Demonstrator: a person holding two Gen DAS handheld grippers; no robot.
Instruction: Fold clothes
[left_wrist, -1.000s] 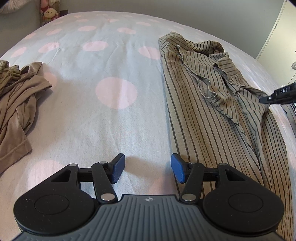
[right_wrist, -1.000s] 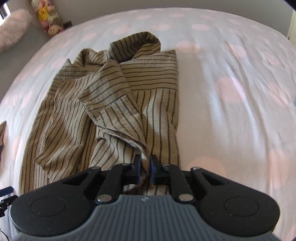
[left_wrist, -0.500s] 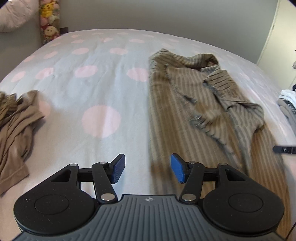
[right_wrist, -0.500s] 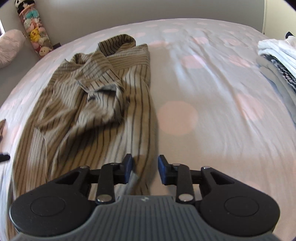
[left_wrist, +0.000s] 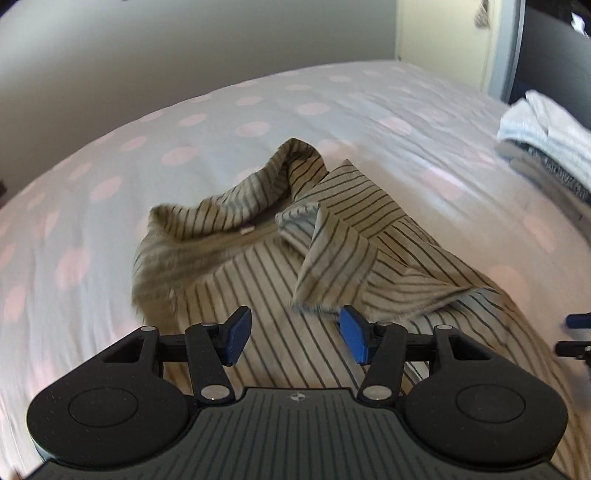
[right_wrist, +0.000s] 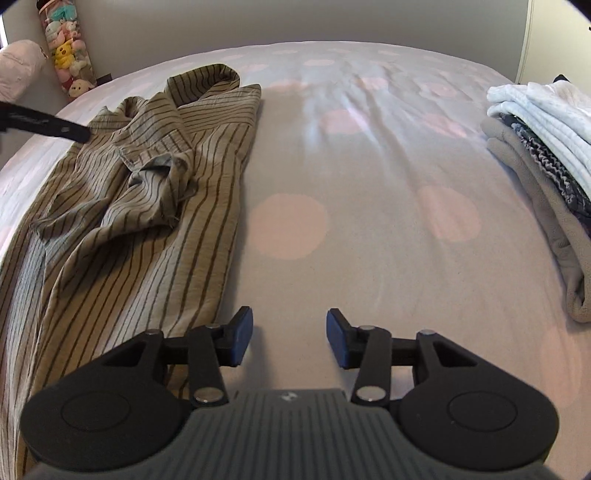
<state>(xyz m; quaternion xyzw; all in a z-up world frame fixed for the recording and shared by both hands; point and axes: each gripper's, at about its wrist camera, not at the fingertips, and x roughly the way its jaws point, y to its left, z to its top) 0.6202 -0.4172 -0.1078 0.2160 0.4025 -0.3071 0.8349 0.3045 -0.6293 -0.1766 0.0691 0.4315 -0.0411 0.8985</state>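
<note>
Mid-fold on the striped shirt (left_wrist: 280, 280): right hand-held gripper (right_wrist: 290, 338) has just been opening, nothing between; left hand-held gripper (left_wrist: 293, 332) hangs spread above it, next needing a sleeve pinch

I see a tan, dark-striped shirt (right_wrist: 122, 206) of thin, crinkled woven cloth, matt. Under it, the pale pink-dotted bedsheet (right_wrist: 369, 206) looks like soft, smooth cotton with light creases. My grippers' black arms are matt grained plastic with shiny metal pins; their blue pads (left_wrist: 236, 334) look rubbery, matt.
</note>
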